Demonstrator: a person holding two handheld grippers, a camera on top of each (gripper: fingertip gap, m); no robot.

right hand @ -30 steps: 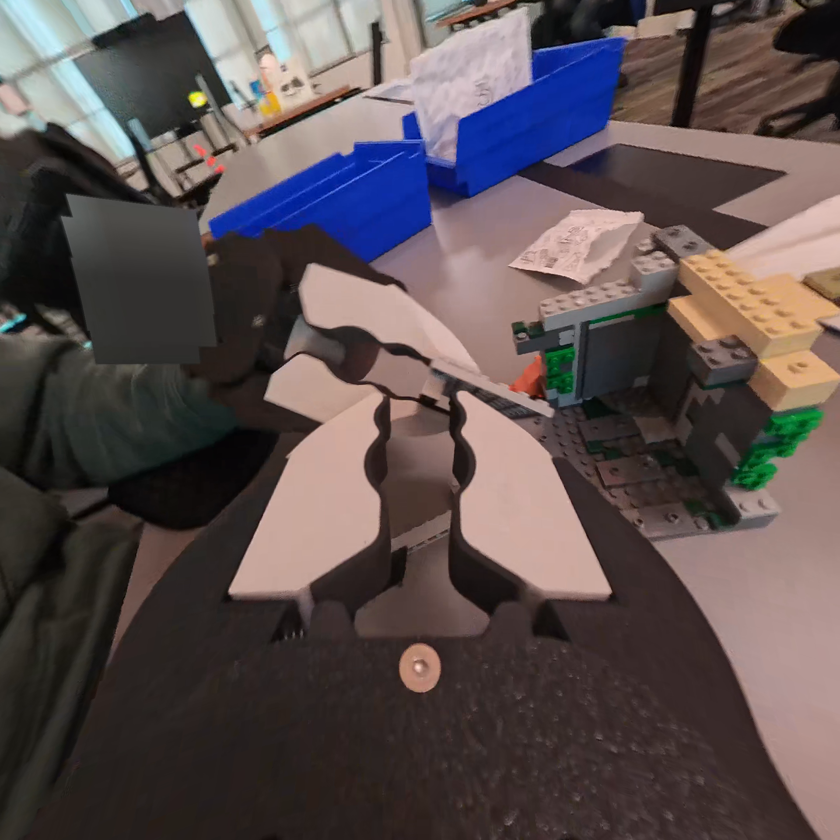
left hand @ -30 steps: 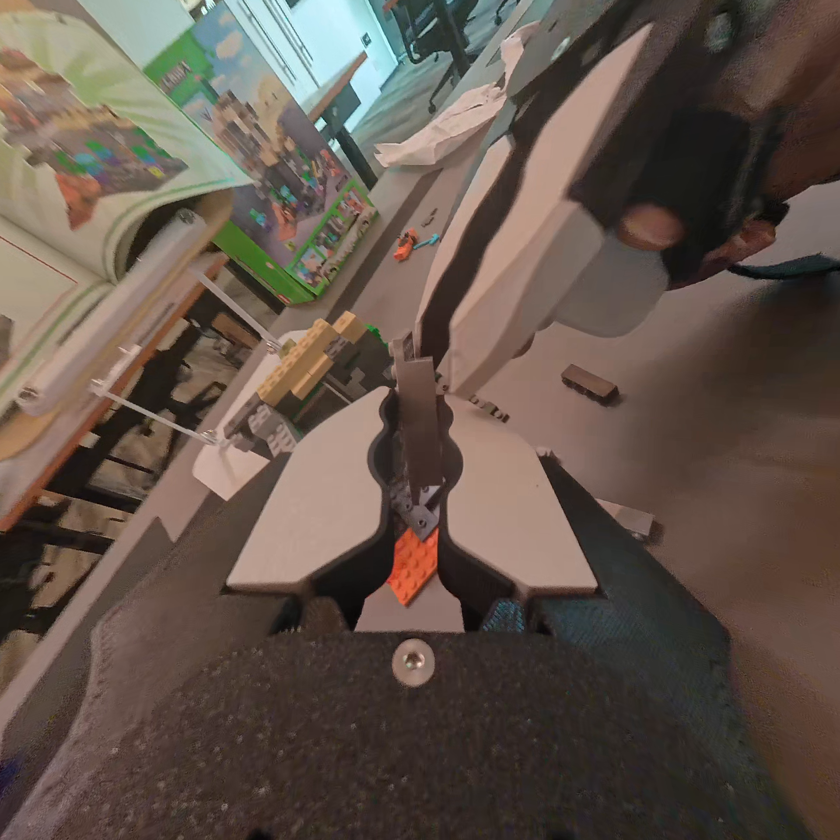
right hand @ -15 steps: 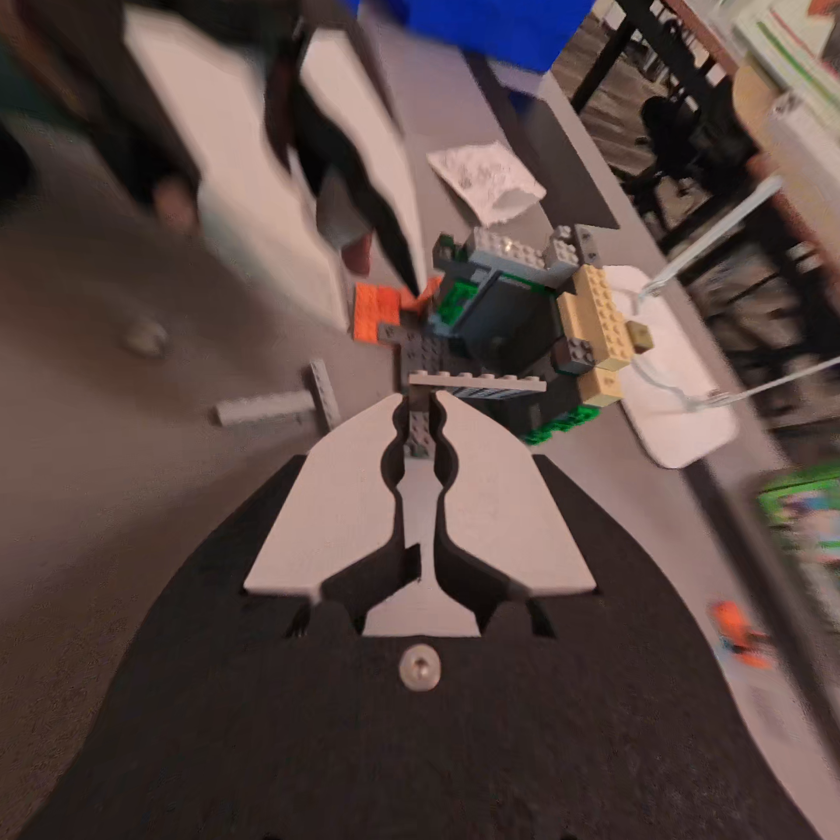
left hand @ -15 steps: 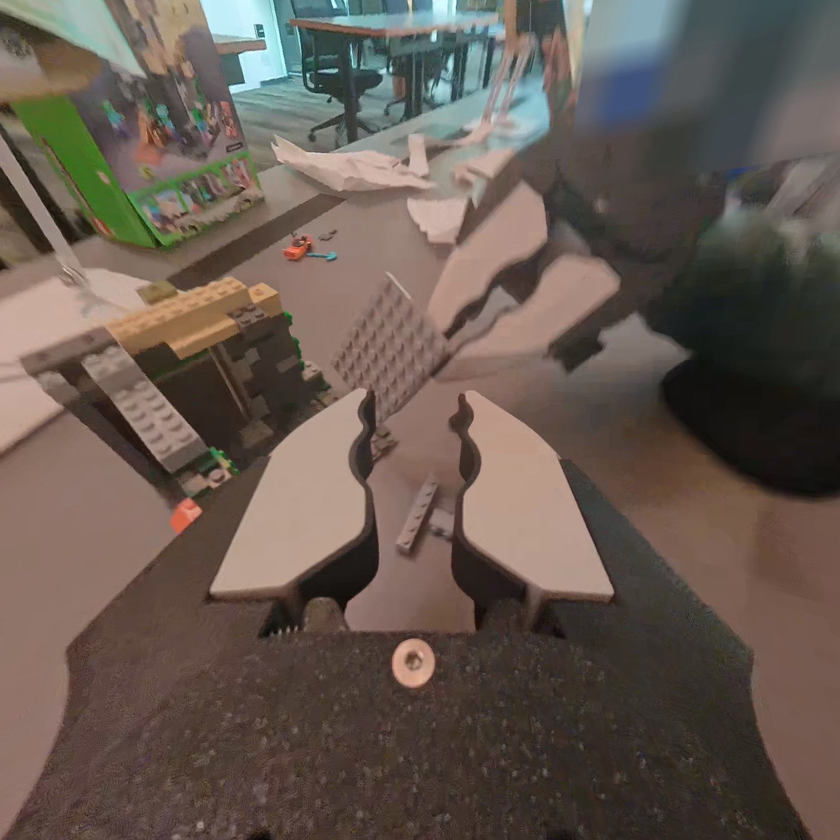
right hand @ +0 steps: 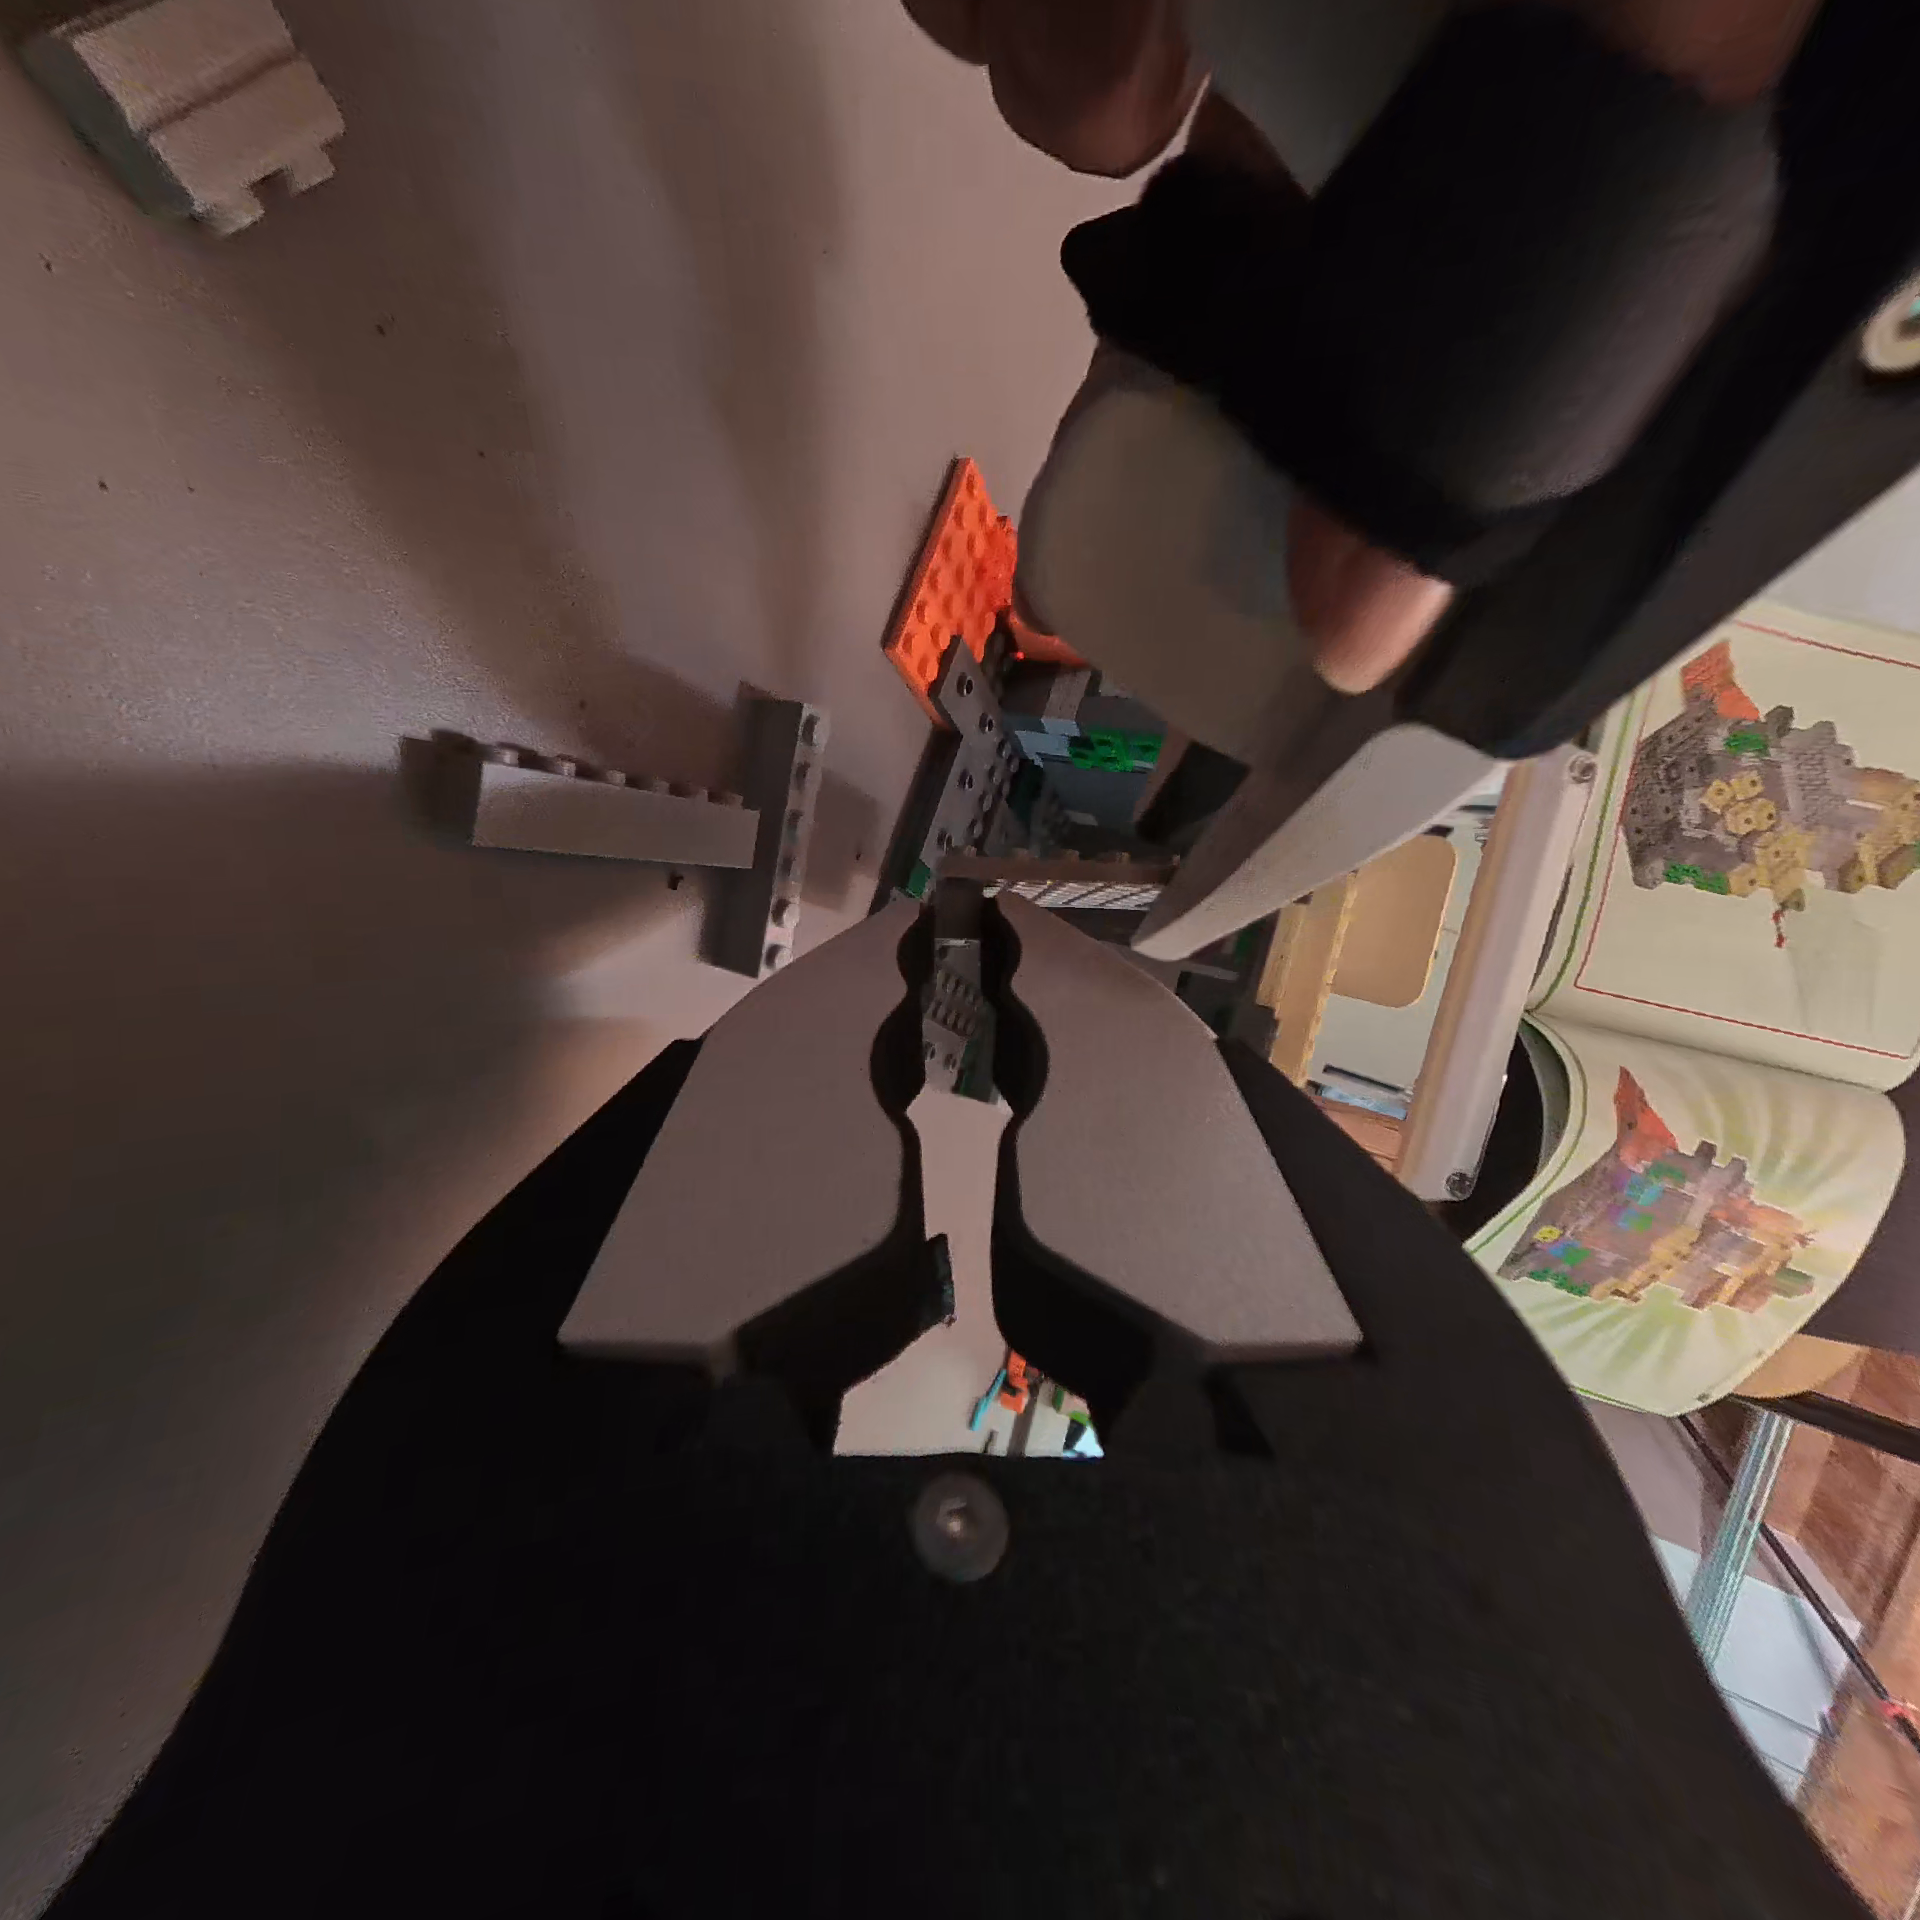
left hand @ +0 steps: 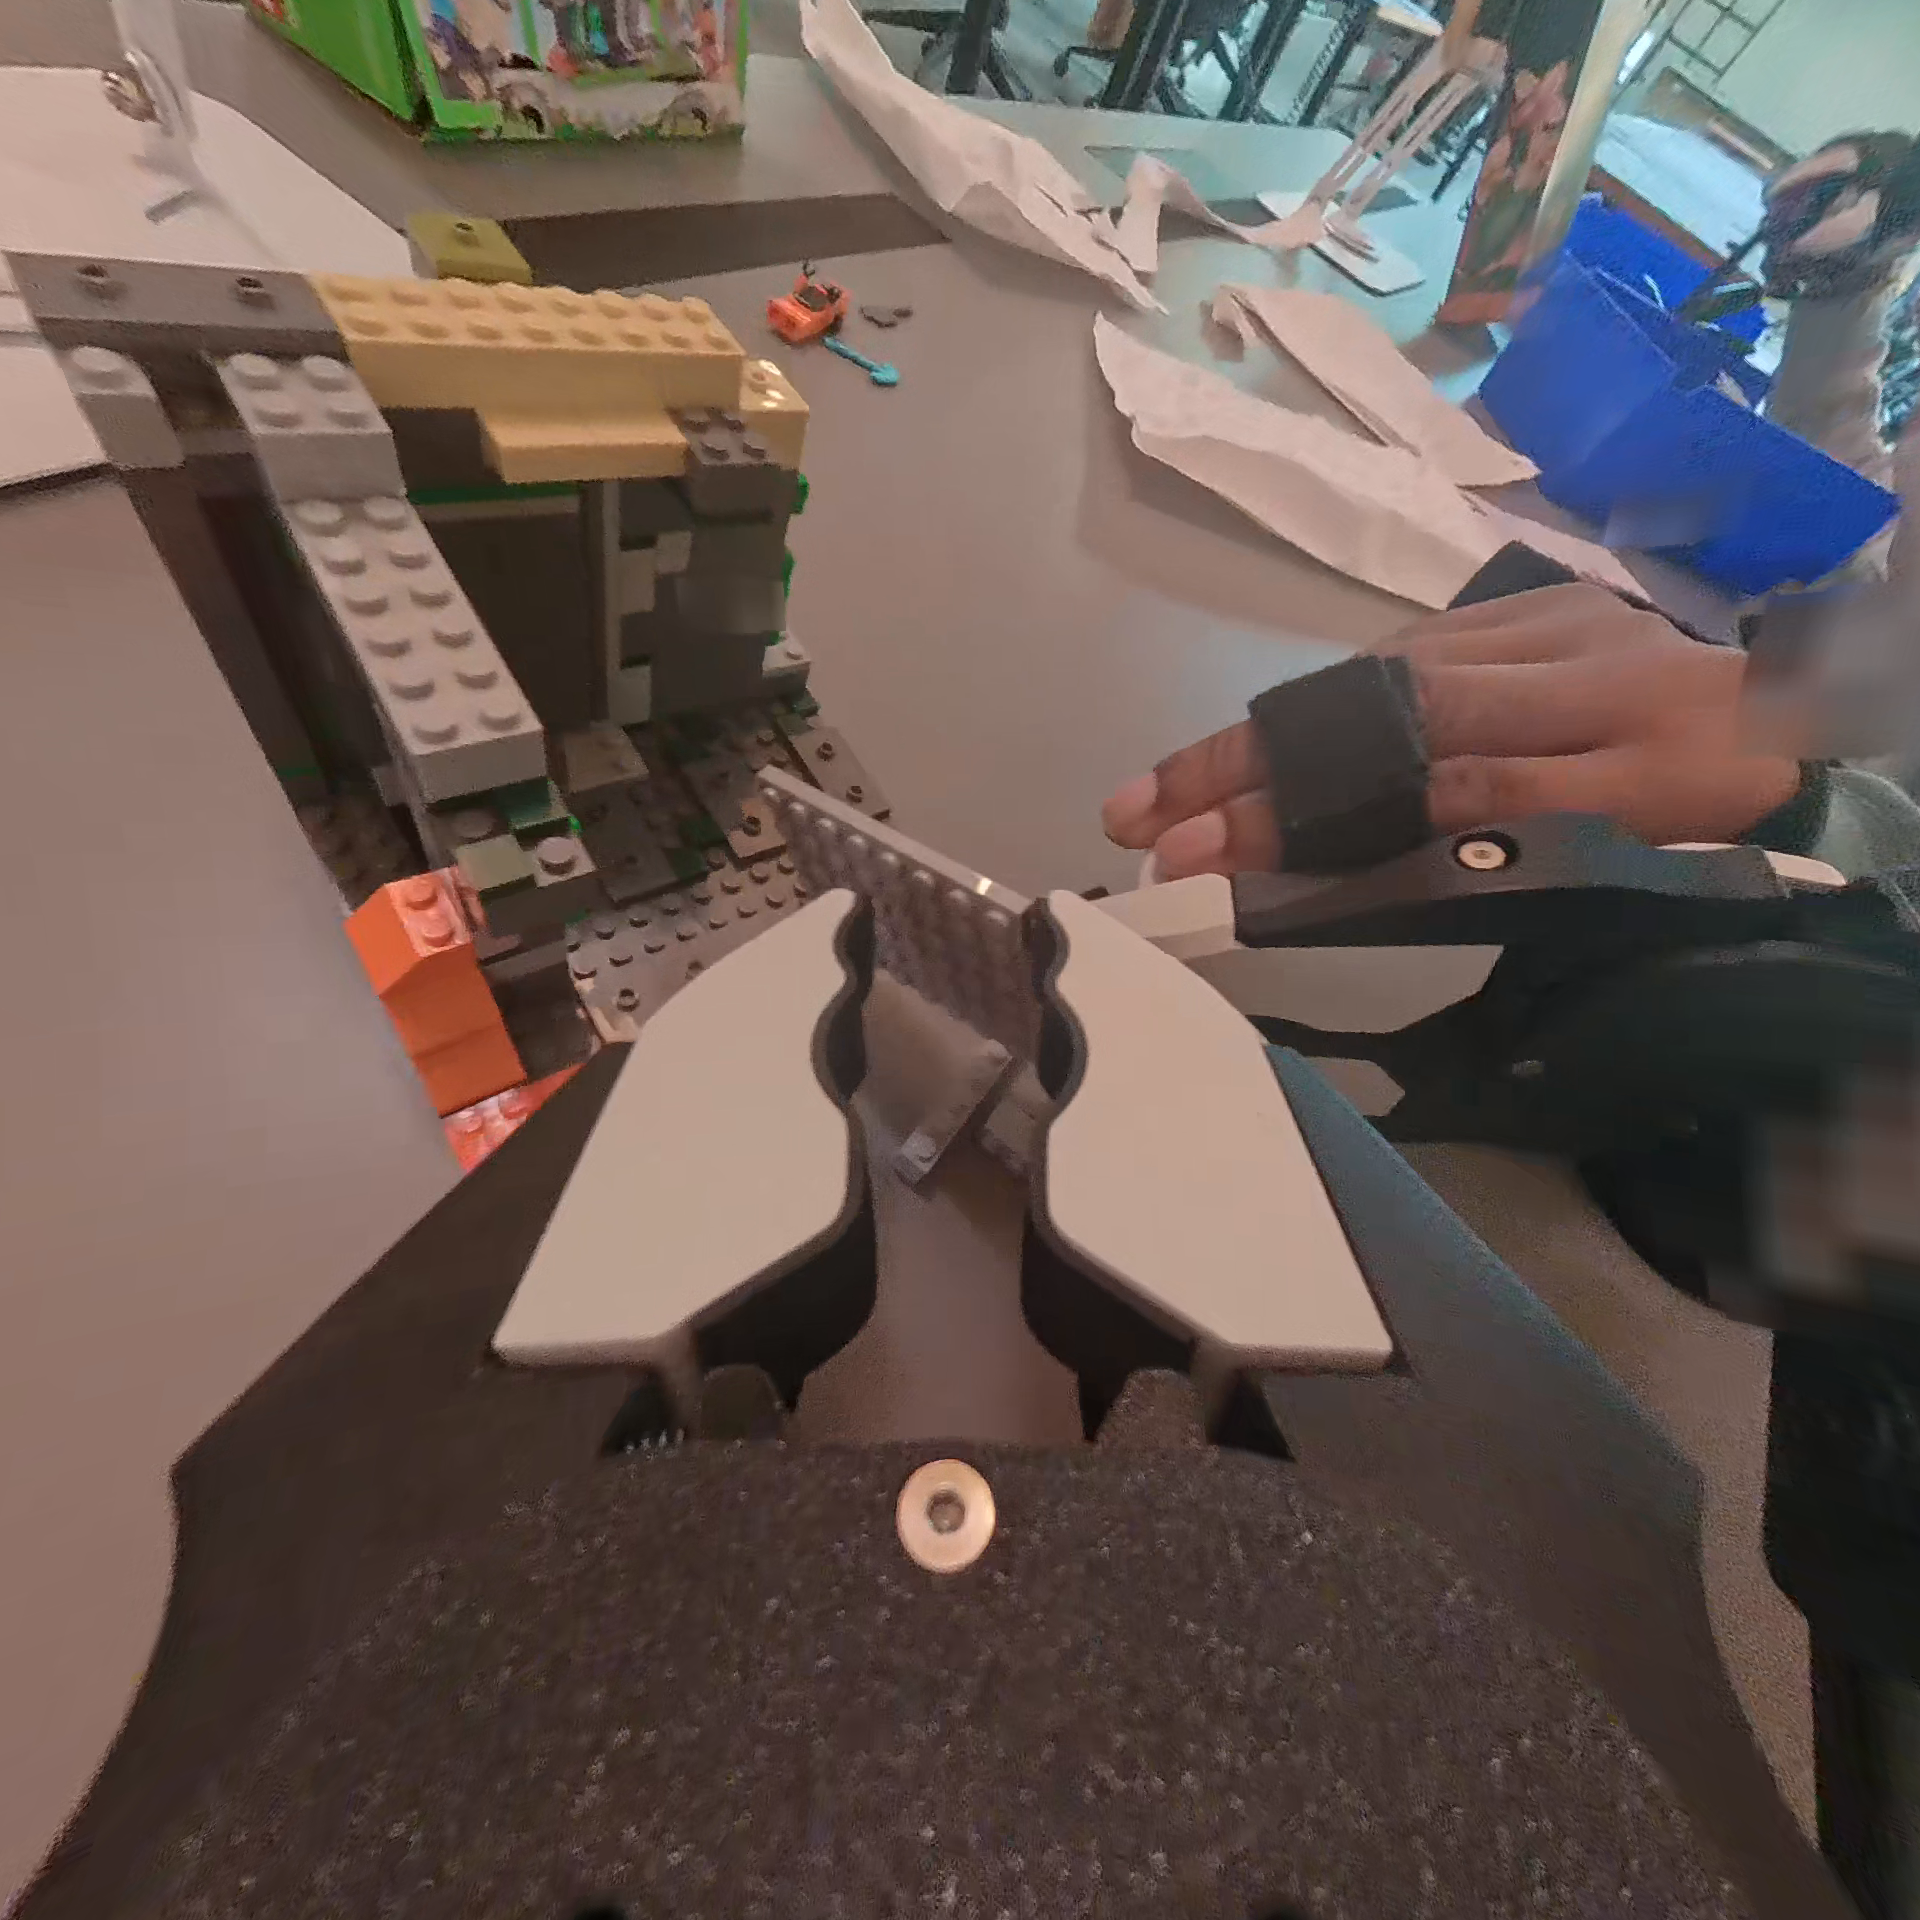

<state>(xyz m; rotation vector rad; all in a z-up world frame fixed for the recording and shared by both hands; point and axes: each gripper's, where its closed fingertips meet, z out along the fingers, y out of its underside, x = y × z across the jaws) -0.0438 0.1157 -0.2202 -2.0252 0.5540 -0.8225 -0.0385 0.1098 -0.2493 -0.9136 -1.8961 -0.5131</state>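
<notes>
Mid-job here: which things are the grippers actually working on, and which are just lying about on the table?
In play:
- grey studded plate, clamped in the right gripper, at the fingertips of the open left gripper
- brick model just beyond the plate

Lying about:
- two long grey bricks
- torn paper
- blue bin
- green box
- open booklet

Black grainy claw (left hand: 951,925) body, pale grey wavy-edged fingers (left hand: 727,1091), silver screw (left hand: 945,1540), black finger strap (left hand: 1340,769).

Grey studded plate (left hand: 914,914), orange bricks (left hand: 436,987), seemingly tan roof bricks (left hand: 530,343).
</notes>
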